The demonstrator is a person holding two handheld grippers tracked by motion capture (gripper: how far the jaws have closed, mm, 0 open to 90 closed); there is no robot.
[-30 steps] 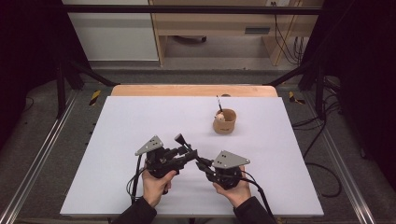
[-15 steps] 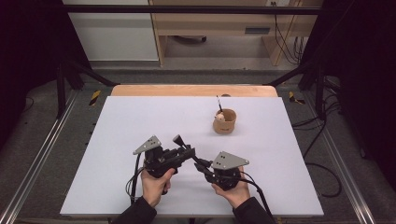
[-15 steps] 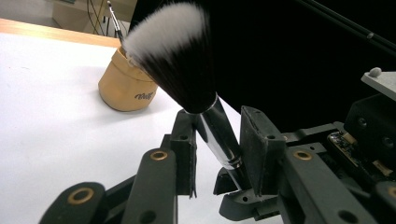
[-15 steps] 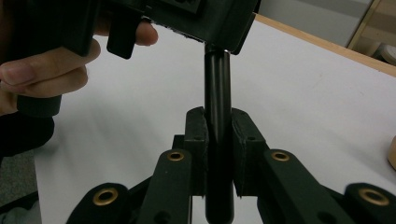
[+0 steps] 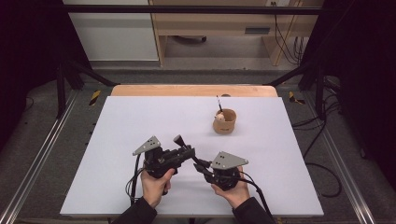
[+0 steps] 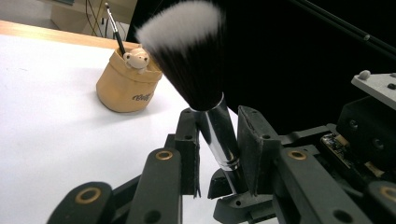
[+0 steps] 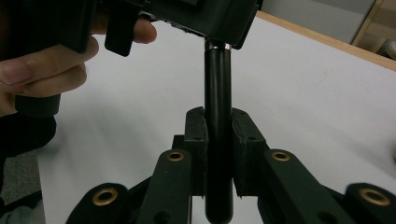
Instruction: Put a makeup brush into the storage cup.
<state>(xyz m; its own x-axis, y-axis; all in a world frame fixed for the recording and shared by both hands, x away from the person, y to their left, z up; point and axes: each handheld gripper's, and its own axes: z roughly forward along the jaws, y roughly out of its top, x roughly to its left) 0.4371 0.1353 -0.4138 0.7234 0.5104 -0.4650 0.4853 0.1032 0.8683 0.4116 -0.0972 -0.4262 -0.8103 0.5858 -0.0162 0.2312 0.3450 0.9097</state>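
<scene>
Near the front edge of the white table (image 5: 140, 116), the two grippers meet over a makeup brush (image 6: 196, 70). The right gripper (image 7: 218, 140) has its jaws closed tight on the brush's black handle, which stands straight up between the pads in the right gripper view. The left gripper (image 6: 218, 144) has just been closing its jaws around the chrome ferrule below the bristles; in the left gripper view one pad lies against the metal, while the other looks to stand just off it, though the angle makes that hard to judge. The bristles, black with white tips, fan out above the left jaws. In the high view the brush (image 5: 180, 140) sits between the left gripper (image 5: 184, 151) and the right gripper (image 5: 201, 165), held clear of the table, its head pointing away from the person. Farther off and to the right stands a tan cup (image 5: 224, 122) with a thin brush (image 5: 218, 103) upright in it.
</scene>
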